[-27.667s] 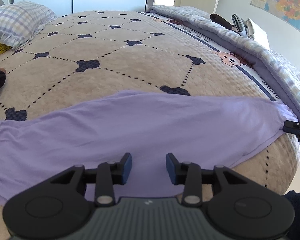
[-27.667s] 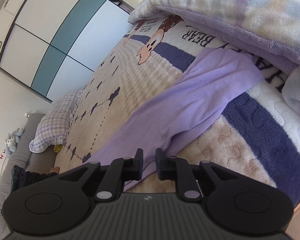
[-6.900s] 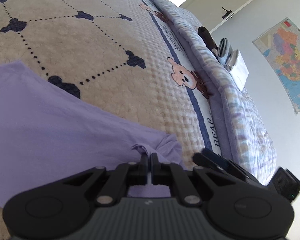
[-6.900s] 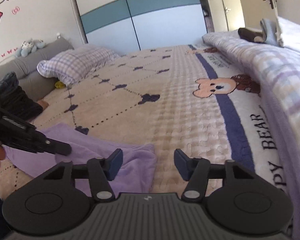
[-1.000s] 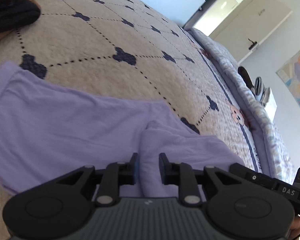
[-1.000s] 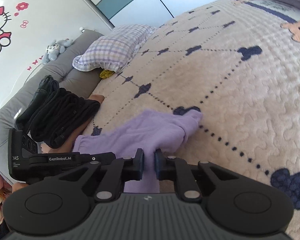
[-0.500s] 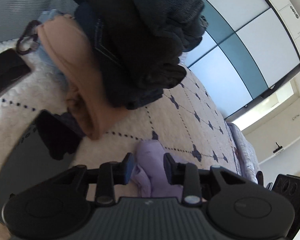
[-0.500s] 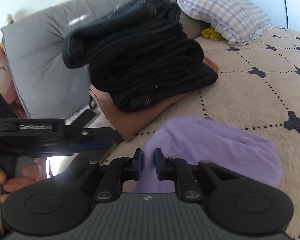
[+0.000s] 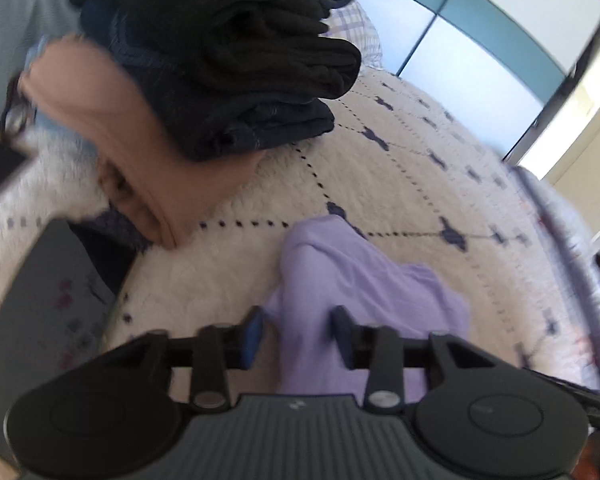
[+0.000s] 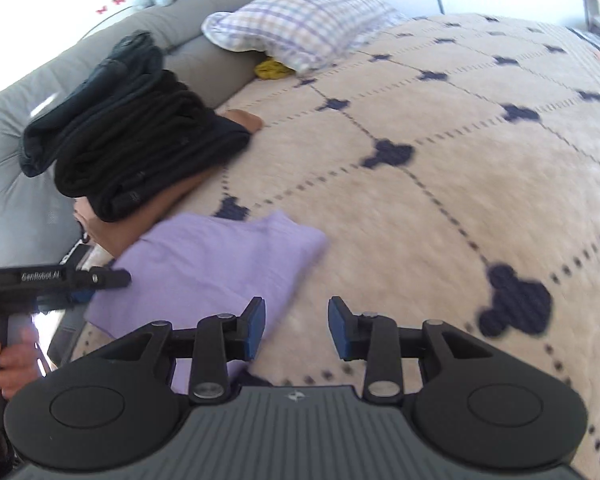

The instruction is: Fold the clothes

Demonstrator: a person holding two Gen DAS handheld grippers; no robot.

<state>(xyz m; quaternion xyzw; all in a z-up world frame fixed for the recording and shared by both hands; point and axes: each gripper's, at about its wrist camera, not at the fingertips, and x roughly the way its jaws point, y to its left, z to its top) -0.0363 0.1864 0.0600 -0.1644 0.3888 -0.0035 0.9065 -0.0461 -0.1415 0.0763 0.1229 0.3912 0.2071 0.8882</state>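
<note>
The folded purple garment [image 10: 220, 256] lies on the cream quilted bedspread [image 10: 440, 184], just in front of a stack of folded clothes. My right gripper [image 10: 296, 328] hovers at the garment's right edge; its jaws are opening and only bedspread shows between them. In the left wrist view the purple garment [image 9: 360, 272] runs up between the fingers of my left gripper [image 9: 298, 334]. Those jaws are closing, with a gap still showing at the left pad. The left gripper [image 10: 120, 278] also shows from the side, over the garment's left end.
A stack of dark folded clothes [image 9: 228, 52] sits on a tan garment [image 9: 140, 152] close behind the purple one. A dark flat device [image 9: 40, 312] lies at the bed's corner. A checked pillow [image 10: 300, 24] and grey headboard cushion [image 10: 20, 100] are beyond. A hand [image 10: 8, 360] holds the left gripper.
My right gripper's jaws have spread apart and let go of the purple garment, and it has shifted right. The left view has swung toward the bed, with the garment still between its fingers.
</note>
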